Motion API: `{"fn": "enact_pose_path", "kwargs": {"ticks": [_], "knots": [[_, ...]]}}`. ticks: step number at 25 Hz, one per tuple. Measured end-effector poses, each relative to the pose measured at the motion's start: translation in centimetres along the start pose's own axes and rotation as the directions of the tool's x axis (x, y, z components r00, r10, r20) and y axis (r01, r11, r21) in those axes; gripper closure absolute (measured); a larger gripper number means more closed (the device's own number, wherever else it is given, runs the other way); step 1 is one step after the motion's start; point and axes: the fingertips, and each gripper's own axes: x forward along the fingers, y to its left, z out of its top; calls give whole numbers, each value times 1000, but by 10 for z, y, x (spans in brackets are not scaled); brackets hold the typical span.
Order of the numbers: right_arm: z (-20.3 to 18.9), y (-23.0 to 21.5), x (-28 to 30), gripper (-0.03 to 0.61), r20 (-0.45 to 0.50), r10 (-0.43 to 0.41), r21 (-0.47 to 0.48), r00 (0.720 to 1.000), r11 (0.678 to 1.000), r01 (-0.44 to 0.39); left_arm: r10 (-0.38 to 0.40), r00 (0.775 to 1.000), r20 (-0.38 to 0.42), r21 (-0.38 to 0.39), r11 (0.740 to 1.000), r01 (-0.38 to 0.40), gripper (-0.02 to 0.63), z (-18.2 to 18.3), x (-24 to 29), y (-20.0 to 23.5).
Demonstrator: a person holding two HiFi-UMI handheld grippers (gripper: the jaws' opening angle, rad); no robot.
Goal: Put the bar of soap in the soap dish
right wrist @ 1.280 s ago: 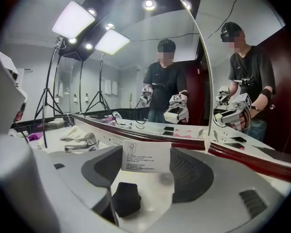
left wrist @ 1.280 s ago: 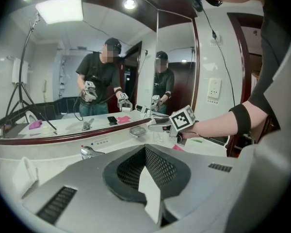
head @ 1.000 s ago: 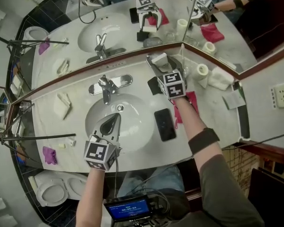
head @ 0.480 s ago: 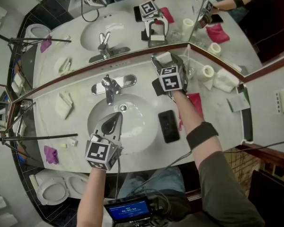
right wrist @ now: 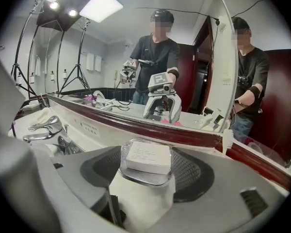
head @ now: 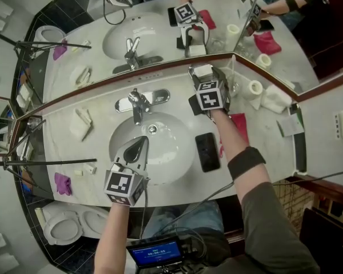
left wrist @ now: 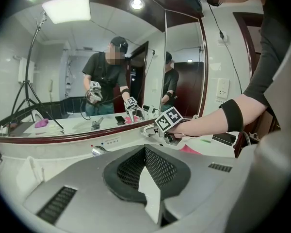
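Right tongs (head: 204, 75) stand apart to the width of the bar of soap (right wrist: 148, 157) and appear to clamp it by its sides. Left tongs (left wrist: 150, 181) are closed on nothing and hang over the sink (head: 177, 167). The bar sits low in the soap dish (right wrist: 145, 179), at the back of the worktop (head: 263, 121), just before the mirror (head: 154, 50). To finish this well, I judge the bar should lie level and fully seated in the dish before the grip eases. Open only slightly and evenly, then draw back along the jaws' own line, so neither pad drags the light dish or tips the bar.
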Motion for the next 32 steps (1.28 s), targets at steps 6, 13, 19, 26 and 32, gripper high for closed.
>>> {"fn": "enact_pose_path", "kwargs": {"ticks": [6,13,19,26,32], "knots": [[14,24,-27,253,34,89,-38,995,995,-87,8,1000,14,-10,1000,-8,613,1,-16,4],[47,85,-91,462,99,240,-128,966,965,-227,20,999,43,-29,999,-19,613,6,-52,10],[78,153,-157,549,158,356,-178,921,928,-328,33,997,72,-55,998,-29,613,4,-86,14],[103,207,-221,560,198,434,-190,879,897,-400,55,993,105,-64,997,-49,613,3,-127,25],[107,227,-244,561,221,471,-182,854,880,-439,74,987,144,-79,995,-64,613,10,-158,37]]}}
